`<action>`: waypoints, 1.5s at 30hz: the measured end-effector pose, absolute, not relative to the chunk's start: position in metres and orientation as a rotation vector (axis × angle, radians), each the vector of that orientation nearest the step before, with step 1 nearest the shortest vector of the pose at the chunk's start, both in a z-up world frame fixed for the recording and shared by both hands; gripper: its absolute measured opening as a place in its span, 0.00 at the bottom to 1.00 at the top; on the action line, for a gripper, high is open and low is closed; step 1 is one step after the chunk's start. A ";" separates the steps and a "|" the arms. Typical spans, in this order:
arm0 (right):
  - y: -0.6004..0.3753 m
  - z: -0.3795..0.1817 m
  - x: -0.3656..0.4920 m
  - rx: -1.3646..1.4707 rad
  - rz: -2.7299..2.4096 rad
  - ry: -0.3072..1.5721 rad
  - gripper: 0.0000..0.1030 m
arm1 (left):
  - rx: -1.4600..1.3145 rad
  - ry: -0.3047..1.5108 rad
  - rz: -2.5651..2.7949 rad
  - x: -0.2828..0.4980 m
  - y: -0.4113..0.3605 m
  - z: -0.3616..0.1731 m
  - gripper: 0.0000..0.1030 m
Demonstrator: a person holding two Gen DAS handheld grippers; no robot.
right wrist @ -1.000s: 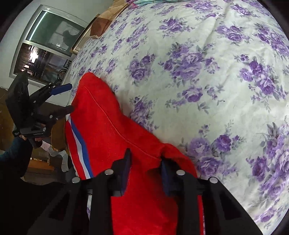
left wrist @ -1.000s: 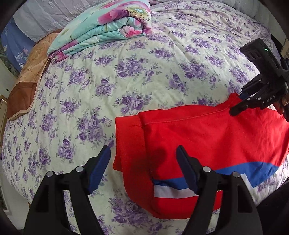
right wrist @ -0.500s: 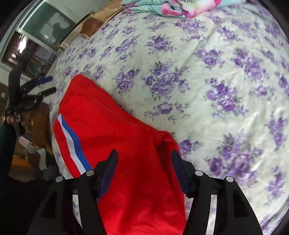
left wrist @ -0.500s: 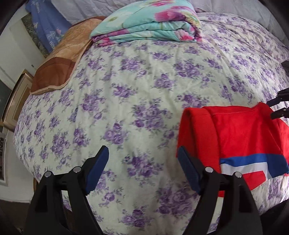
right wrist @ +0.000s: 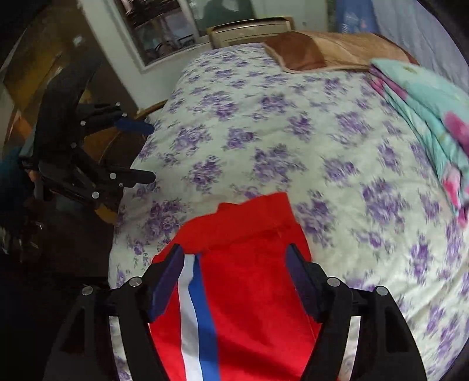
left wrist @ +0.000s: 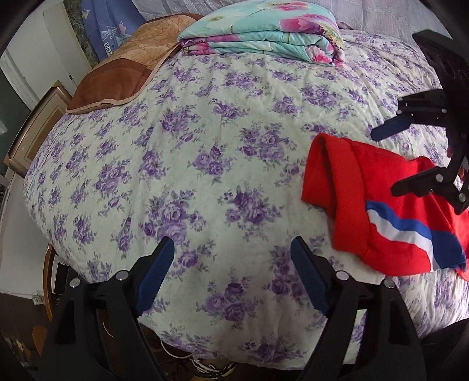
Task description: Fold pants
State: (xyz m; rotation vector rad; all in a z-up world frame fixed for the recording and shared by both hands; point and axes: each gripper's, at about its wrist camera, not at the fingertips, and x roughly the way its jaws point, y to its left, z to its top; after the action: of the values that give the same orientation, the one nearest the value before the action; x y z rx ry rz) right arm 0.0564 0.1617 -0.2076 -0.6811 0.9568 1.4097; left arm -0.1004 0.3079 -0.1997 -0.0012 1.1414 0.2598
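Note:
The red pants (left wrist: 378,205) with a white and blue stripe lie folded on the purple-flowered bedspread (left wrist: 205,140), near the bed's front edge. My left gripper (left wrist: 231,272) is open and empty, over bare bedspread to the left of the pants. My right gripper (right wrist: 234,281) is open and hovers just above the pants (right wrist: 246,293), holding nothing. The right gripper also shows at the right edge of the left wrist view (left wrist: 392,158), and the left gripper at the left of the right wrist view (right wrist: 146,149).
A folded turquoise floral quilt (left wrist: 263,35) and a brown blanket (left wrist: 126,67) lie at the head of the bed. The bed's front edge drops to a dark floor (right wrist: 58,249). A window (right wrist: 176,26) and a wooden frame stand beyond the bed.
My right gripper has opened and let go of the pants, then lifted back. My left gripper has swung left, away from the pants. The pants now lie flat.

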 end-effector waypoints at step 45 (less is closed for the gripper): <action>0.079 -0.238 0.082 -0.460 0.996 1.157 0.84 | -0.614 1.241 -0.543 -0.006 0.276 -0.272 0.35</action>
State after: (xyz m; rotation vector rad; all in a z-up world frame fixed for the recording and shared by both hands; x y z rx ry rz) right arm 0.0822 0.0786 -0.2378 -0.4598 1.1571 0.9964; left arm -0.0061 0.2761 -0.2717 -0.6137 1.2413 -0.5425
